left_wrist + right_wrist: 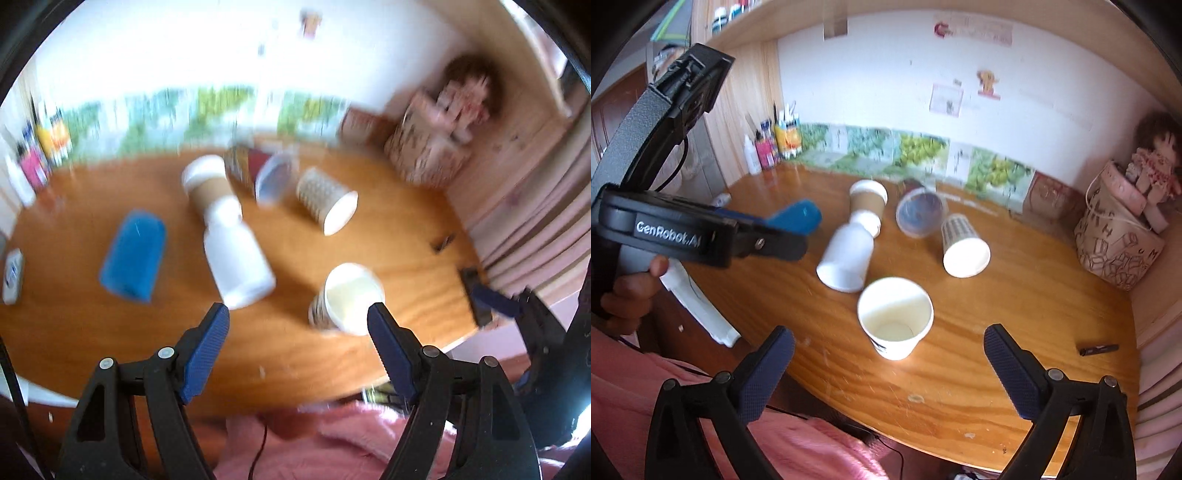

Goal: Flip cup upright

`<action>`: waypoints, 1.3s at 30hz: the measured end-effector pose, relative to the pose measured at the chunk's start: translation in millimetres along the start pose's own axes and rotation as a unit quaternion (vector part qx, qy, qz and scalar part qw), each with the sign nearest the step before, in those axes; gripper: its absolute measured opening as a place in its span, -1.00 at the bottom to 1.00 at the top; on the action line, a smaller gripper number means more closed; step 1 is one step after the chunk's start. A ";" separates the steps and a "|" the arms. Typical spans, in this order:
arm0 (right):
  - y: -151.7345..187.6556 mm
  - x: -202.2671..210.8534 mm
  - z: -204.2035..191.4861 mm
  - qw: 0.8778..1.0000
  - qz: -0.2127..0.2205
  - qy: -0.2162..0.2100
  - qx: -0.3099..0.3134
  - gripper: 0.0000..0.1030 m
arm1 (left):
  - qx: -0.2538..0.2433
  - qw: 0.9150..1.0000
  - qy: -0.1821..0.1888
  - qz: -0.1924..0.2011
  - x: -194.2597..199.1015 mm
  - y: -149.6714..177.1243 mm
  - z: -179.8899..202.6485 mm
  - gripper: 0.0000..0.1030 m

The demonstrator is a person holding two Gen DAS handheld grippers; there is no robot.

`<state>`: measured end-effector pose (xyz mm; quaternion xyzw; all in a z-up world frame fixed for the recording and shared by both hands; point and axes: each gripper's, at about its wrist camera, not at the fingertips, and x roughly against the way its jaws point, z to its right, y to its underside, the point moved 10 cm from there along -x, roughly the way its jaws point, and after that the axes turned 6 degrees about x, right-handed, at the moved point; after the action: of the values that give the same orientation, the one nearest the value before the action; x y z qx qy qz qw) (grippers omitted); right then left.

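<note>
Home desk nook — rag doll (1156,155), wall stickers (988,83), pen pots (786,136).

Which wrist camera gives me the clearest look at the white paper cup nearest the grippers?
The right wrist view. There the white paper cup is sharp and unobstructed, standing upright with its open mouth and bare inside visible. In the left wrist view the cup is motion-blurred, and a fingertip of the left gripper overlaps its rim.

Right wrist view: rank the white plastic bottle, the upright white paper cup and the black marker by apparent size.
1. White plastic bottle
2. Upright white paper cup, close behind, though it's nearer the camera
3. Black marker
</note>
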<state>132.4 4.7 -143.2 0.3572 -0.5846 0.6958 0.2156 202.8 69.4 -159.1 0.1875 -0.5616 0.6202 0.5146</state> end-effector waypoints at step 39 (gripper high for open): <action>-67.5 75.3 28.6 0.966 0.164 0.084 -0.182 0.99 | -0.019 0.944 -0.154 0.292 121.3 -58.3 -14.1 0.99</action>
<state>138.7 -16.7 -40.5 0.1514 -0.7315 0.6312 0.2087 208.6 124.5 -35.6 0.0988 -0.6761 0.6959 0.2212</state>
